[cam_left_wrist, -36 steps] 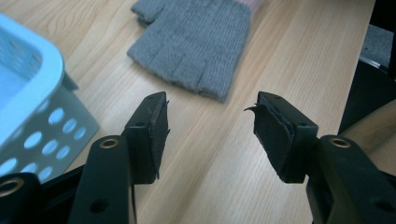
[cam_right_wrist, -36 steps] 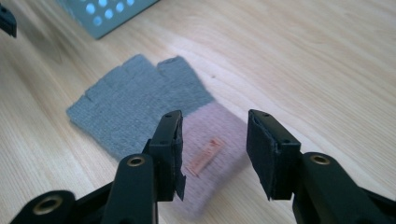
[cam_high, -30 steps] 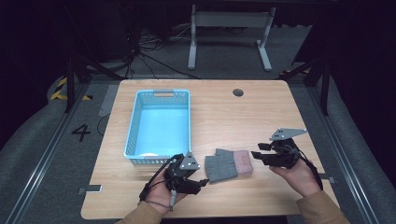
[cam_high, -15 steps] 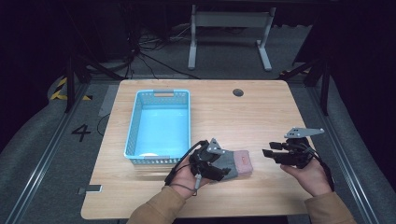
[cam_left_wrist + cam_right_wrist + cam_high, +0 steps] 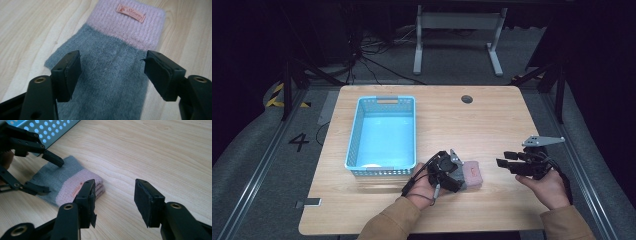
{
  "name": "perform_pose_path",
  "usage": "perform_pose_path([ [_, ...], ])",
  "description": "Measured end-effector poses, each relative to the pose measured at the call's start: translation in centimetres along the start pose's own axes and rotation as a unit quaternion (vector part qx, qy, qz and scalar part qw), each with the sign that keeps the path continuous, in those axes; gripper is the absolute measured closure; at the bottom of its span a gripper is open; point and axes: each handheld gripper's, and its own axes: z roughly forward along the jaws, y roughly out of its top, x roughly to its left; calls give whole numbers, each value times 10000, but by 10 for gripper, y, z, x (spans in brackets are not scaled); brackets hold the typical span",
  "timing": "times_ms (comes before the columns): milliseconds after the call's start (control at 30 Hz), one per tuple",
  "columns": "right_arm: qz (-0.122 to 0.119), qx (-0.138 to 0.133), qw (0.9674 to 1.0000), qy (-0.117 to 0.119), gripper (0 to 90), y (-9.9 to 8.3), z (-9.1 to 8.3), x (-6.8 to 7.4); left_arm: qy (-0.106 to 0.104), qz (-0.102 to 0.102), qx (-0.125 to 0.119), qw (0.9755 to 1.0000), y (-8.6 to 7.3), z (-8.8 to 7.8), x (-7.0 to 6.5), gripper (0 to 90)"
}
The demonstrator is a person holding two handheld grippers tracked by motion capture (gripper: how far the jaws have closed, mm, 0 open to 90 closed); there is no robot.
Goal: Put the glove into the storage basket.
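Two black jaws of the left gripper (image 5: 113, 72) are seen spread wide over a folded grey knitted glove with a pink ribbed cuff (image 5: 117, 57), one pad (image 5: 72, 68) at each long edge of the grey part and neither pressing on the wool. These jaws have just been opening, with the glove lying between them but not pinched. The step in hand is judged to be the approach for a grasp. The next move would call for the gripper to be lowered a little and the jaws closed across the grey fabric, so that all folded layers are caught together.

Farther right, the right gripper (image 5: 115, 200) is held with its jaws parted and nothing between them, just to the right of the pink cuff and apart from it.

The glove is laid flat on the light wooden table (image 5: 492, 120), near the front edge, with the small orange label (image 5: 131, 13) on its cuff facing up. A light blue perforated plastic basket (image 5: 384, 132) stands just to the left of and beyond the glove, and is judged the likely place for it.
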Motion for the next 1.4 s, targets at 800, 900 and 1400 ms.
perform_pose_path([
  [800,25,-68,10000,38,510,1,-1,1,422,313,311,9981,2,11,-19,472],
  [900,33,-84,10000,38,513,1,-1,1,483,386,359,9974,3,11,-23,576],
  [1400,143,-147,9998,49,520,0,-4,-5,288,252,335,9987,6,-7,-15,675],
])
